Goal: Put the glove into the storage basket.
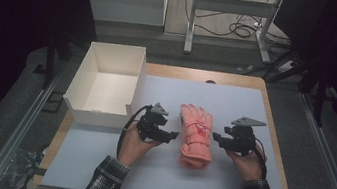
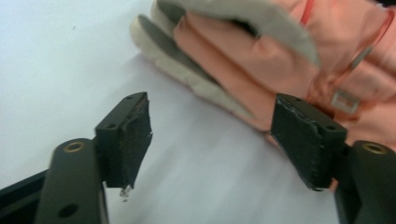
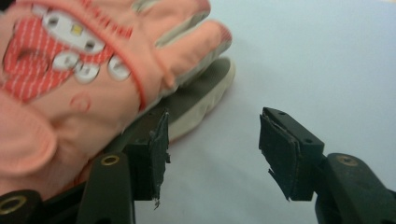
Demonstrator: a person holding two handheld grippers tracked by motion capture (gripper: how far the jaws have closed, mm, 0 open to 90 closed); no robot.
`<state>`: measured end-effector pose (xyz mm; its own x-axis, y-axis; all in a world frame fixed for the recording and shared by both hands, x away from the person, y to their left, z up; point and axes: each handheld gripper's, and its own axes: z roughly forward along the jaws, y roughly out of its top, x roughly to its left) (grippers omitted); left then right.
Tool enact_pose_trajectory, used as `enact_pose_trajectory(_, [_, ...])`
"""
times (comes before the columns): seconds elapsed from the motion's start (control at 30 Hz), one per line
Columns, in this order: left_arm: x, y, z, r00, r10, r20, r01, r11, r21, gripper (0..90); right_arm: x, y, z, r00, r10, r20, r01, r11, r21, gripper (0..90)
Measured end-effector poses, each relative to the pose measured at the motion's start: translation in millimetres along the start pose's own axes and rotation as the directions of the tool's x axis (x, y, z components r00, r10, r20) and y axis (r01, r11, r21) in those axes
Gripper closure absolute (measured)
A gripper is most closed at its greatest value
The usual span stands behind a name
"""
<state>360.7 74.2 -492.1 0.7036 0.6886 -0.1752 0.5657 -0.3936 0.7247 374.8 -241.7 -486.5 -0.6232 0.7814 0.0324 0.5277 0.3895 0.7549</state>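
Sleeves: two plaid cuffs enter at the near edge of the worktop [image 1: 95,164], each hand carrying one tool.
Landmark: pink ski glove [image 1: 195,135], lying flat on the pale mat, alone between the two hands.
Glove axis: long axis runs away from the person, knit cuff toward the near edge, fingers pointing to the far edge.
Left tool [image 1: 170,135]: just left of the glove at mid-length, tips aimed at it; jaws stand apart with bare mat between them, nothing gripped. In the left gripper view the glove's fingers [image 2: 224,60] lie just beyond the tips, one pad [image 2: 303,140] right against the glove's edge.
Right tool [image 1: 215,138]: just right of the glove, mirrored; jaws apart, gripping nothing. In the right gripper view the glove [image 3: 93,79] sits beside one pad [image 3: 156,154].
Nearer hand: judged about equal, both flanking the glove's middle.
Box: open white cardboard box [image 1: 107,83] sits left of the glove and farther back, beyond the left tool.
Coming move: likely turns on each tool closing sideways, across the glove's long axis.
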Motion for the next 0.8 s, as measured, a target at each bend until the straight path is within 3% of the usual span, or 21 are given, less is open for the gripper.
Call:
enact_pose_trajectory(0.27, [2.1, -30.2, -3.3, 0.9993, -0.004, -0.036, 0.005, 0.9997, 0.023, 11.2, 9.2, -22.3, -4.9, 0.9996, -0.005, -0.028, 0.005, 1.0, 0.023, 42.3])
enact_pose_trajectory(0.43, [-0.1, -45.2, -2.5, 0.9996, -0.009, -0.028, 0.01, 0.9988, 0.047, 10.3, 16.2, -30.9, -4.6, 0.9982, 0.007, -0.059, -0.005, 0.999, 0.035, 42.4])
enact_pose_trajectory(0.8, [3.8, -52.6, -5.3, 0.9991, -0.03, -0.029, 0.032, 0.9984, 0.047, 10.4, 35.1, -27.8, 0.2, 0.9954, -0.014, -0.095, 0.017, 0.999, 0.029, 42.4])
